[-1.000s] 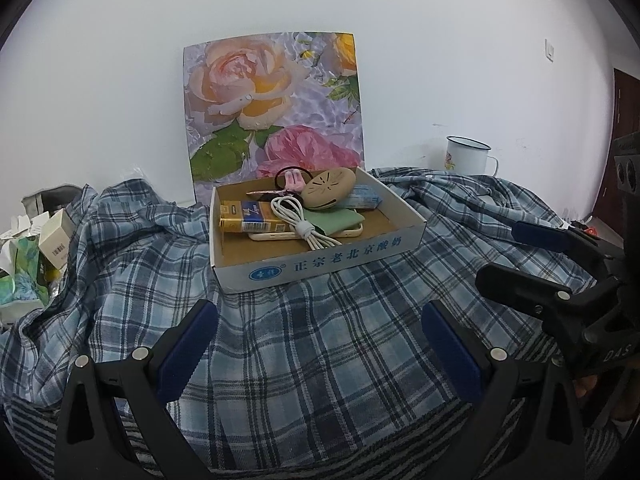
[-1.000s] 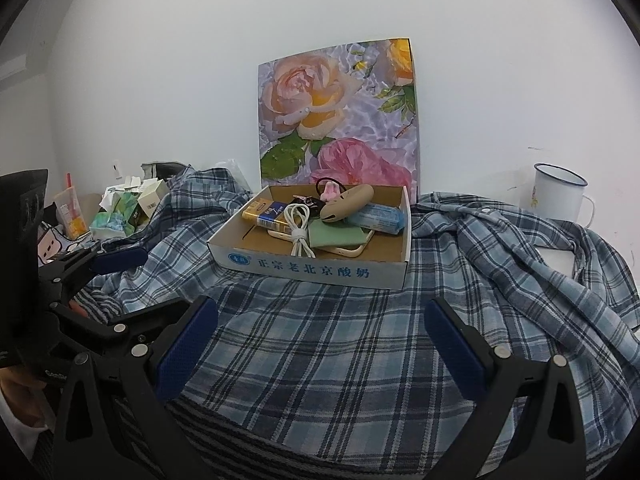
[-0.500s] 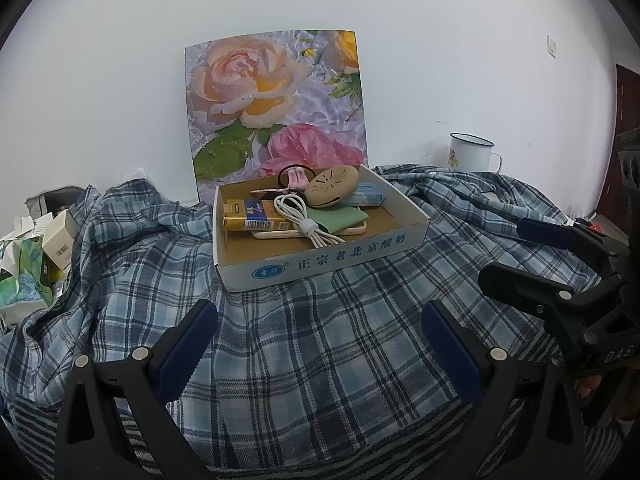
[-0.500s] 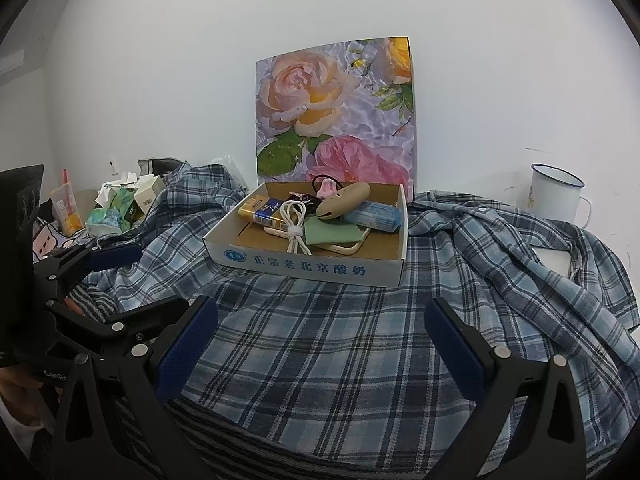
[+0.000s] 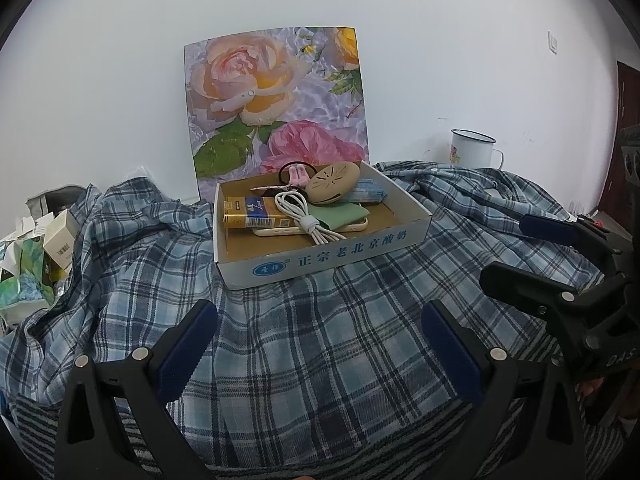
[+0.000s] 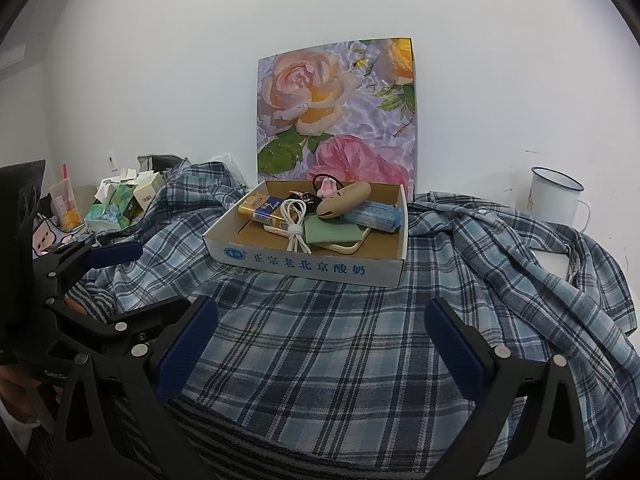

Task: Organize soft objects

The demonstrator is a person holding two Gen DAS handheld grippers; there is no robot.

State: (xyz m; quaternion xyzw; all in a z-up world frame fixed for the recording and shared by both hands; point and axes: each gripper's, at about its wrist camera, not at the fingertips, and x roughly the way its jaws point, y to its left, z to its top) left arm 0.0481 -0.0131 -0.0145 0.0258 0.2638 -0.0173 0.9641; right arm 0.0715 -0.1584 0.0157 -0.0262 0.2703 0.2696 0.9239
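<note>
A blue plaid shirt (image 5: 312,340) (image 6: 340,344) lies spread and rumpled over the table. On it stands a shallow white cardboard box (image 5: 328,258) (image 6: 308,266) holding a white cable (image 5: 304,216), a green cloth (image 5: 340,214), a yellow-blue pack (image 5: 250,216), a tan oval case (image 5: 334,178) and a pink hair tie. My left gripper (image 5: 320,336) hovers open just in front of the box, nothing between its blue pads. My right gripper (image 6: 322,332) is open too, low over the shirt; it also shows at the right in the left wrist view (image 5: 516,252).
A rose-print board (image 5: 276,104) leans on the white wall behind the box. A white enamel mug (image 6: 554,196) stands at the back right. Cartons and tissue packs (image 5: 36,264) are piled at the left edge. A striped cloth (image 6: 248,440) lies under the shirt's near edge.
Both grippers have risen and tilted slightly, so the box sits lower and nearer in each view. Both stay open. Nothing on the table has moved.
</note>
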